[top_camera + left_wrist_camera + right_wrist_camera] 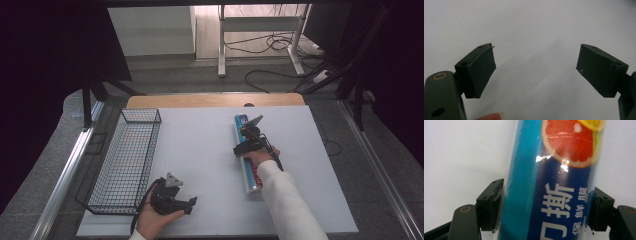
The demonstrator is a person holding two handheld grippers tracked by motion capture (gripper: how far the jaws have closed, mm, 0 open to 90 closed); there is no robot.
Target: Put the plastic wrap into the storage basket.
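Clamping the blue roll (248,160), right gripper (246,141) reaches forward.

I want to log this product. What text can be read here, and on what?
"撕" and "保鲜膜": white characters on the blue wrapper of the cling film roll, seen in the right gripper view.
One larger character below "撕" is cut off at the picture's edge.
High view: the roll's print is too small to read.

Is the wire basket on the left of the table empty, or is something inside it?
Empty. In the high view, the basket shows just its black wire mesh, with the white table visible through it.
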